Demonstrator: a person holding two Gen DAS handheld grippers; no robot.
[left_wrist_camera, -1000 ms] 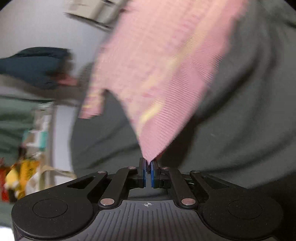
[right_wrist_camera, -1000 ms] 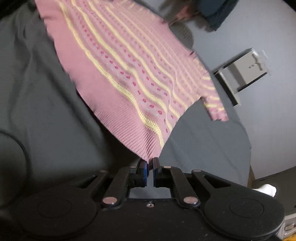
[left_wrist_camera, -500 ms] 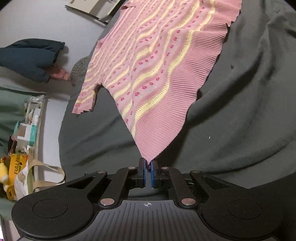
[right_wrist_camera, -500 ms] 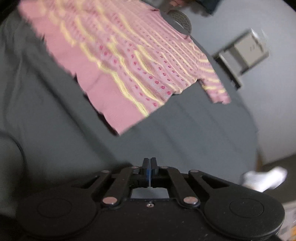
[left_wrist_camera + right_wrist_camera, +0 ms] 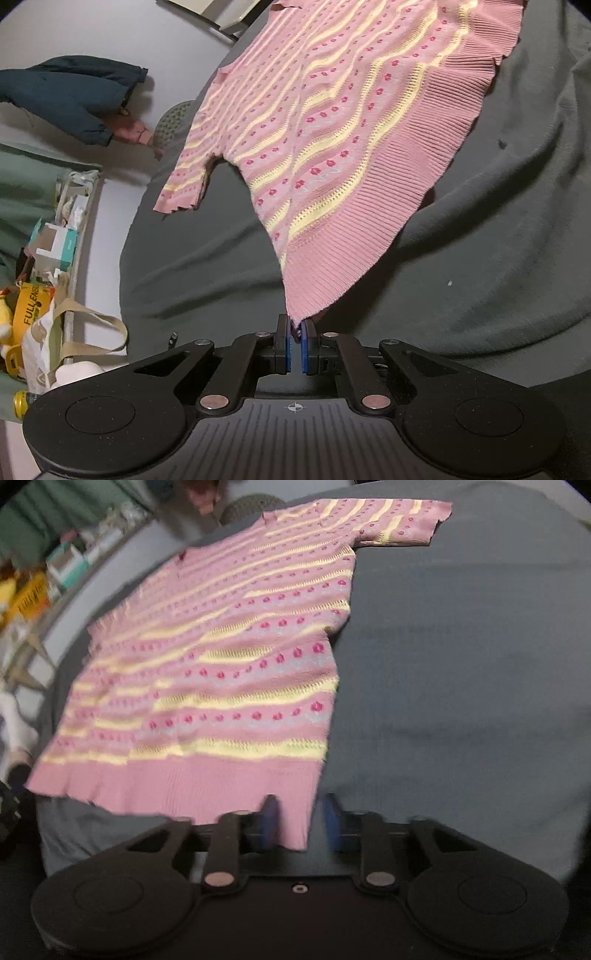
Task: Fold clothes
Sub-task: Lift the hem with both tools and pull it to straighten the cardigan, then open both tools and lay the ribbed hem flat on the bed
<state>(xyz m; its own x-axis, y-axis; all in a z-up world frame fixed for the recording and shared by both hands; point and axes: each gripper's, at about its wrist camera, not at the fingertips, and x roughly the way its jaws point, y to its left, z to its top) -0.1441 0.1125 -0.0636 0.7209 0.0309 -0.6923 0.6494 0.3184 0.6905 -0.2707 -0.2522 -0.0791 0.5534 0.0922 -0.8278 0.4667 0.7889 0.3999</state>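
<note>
A pink knit top (image 5: pixel 332 147) with yellow stripes and red dots lies spread over a dark grey cloth (image 5: pixel 498 240) covering the table. The left gripper (image 5: pixel 294 345) pinches one bottom corner of the top's ribbed hem, lifting it slightly off the cloth. The right gripper (image 5: pixel 301 825) is opening — its blue pads (image 5: pixel 269 823) stand apart on either side of the other hem corner, not pressing it. Beyond the cloth's edge, a paper bag (image 5: pixel 40 343) sits on the floor.

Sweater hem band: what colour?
Plain pink ribbing on the sweater hem band; left wrist view shows it best.
</note>
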